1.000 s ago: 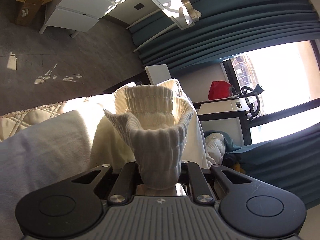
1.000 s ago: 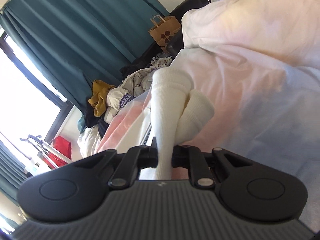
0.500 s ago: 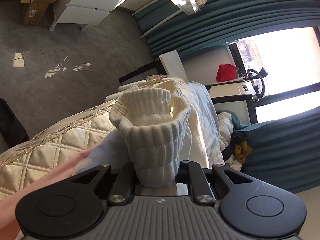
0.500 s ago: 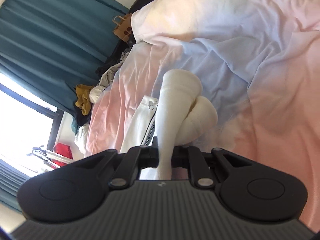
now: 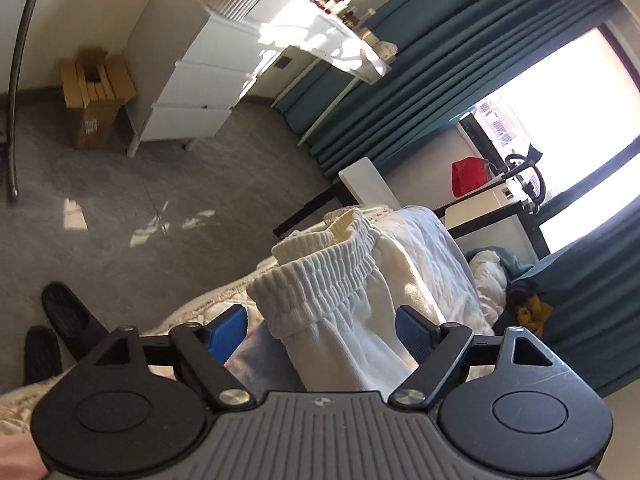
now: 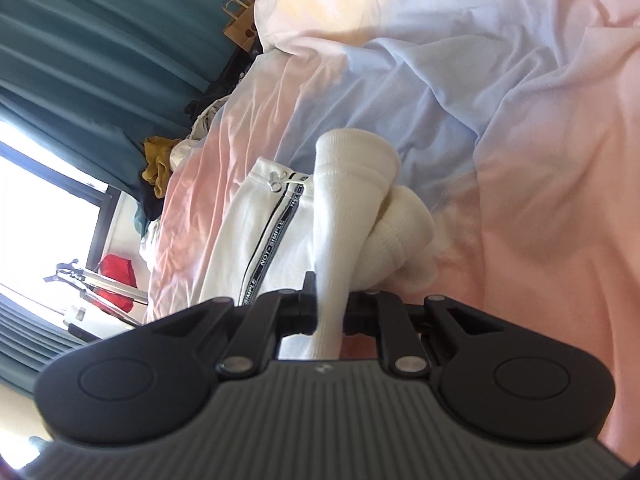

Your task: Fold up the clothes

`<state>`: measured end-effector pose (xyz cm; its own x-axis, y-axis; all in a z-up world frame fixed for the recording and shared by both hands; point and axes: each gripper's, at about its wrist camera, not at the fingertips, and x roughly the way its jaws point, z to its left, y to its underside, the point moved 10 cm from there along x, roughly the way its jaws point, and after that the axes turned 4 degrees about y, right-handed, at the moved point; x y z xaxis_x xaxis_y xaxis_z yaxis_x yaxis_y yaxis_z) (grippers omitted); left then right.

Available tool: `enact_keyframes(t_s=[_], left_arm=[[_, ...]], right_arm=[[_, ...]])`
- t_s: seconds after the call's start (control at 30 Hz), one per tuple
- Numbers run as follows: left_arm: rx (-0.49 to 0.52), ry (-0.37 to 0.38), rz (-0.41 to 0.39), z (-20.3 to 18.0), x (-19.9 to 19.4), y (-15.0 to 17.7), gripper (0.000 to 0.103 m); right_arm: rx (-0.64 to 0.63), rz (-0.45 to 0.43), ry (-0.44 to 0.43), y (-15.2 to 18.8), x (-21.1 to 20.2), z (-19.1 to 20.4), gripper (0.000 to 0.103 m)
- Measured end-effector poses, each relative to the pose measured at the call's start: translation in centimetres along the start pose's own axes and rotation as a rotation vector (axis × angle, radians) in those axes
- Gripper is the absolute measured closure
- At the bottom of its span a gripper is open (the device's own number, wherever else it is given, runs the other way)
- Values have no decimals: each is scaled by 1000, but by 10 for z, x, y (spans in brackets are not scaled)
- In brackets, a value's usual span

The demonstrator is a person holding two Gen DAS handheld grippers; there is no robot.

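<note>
In the left wrist view my left gripper (image 5: 320, 330) is open, its blue pads (image 5: 226, 328) wide apart on either side of the ribbed cuff of a white sock (image 5: 320, 284) that lies loose between them over the bed. In the right wrist view my right gripper (image 6: 330, 312) is shut on the toe end of the white sock (image 6: 344, 208), which stands up between the fingers with a second bunched toe beside it. White folded trousers with a black lettered stripe (image 6: 256, 240) lie on the pink and blue bedsheet (image 6: 520, 120) behind.
A white dresser (image 5: 208, 64), a cardboard box (image 5: 94, 96) and black slippers (image 5: 60, 320) stand on the grey floor left of the bed. Teal curtains (image 5: 440, 60) and a bright window are at the right. A clothes pile (image 6: 168, 160) and a paper bag (image 6: 240, 28) lie beyond the bed.
My left gripper has opened and let go of the sock cuff. My right gripper keeps its hold on the toe end and has swung lower over the bedsheet.
</note>
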<state>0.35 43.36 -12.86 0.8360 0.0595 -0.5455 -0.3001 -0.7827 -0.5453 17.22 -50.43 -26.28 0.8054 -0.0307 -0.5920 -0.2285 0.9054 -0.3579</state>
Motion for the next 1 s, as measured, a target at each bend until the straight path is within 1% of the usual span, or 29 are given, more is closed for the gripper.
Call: enact_keyframes(t_s=[0.07,0.1,0.17,0.23,0.47,0.6,0.67,0.83,0.9,0.93,1.0], left_arm=[[118,-35,-39,-19,-16,1,20],[172,-33,-40,-33,-17,5,19],[307,-13,-31,-79,-14,23,19],[394,1,-11,-115,-4,45,19],[562,55,92,-221,53,134,19],[636,82,138,-256,84,185,19],[668,99,153,-264,99,205,19],[733,107,220,-258,135,237,19],[762,99,241,-251,145,245,19],[776,95,251,-247,151,249,19],[771,92,272,-241,158,253,19]], right_arm=[[-9,4,-3,0,2,0,89],[-10,7,-5,0,2,-1,89],[-2,12,-12,0,3,-2,89],[6,15,-20,0,3,-4,89],[44,37,-38,1,7,-11,88],[53,47,-51,2,8,-13,87],[53,50,-62,2,8,-14,87],[17,50,-55,3,10,-13,84],[21,54,-49,4,14,-13,75],[27,60,-52,4,17,-13,73],[28,67,-66,5,21,-11,67]])
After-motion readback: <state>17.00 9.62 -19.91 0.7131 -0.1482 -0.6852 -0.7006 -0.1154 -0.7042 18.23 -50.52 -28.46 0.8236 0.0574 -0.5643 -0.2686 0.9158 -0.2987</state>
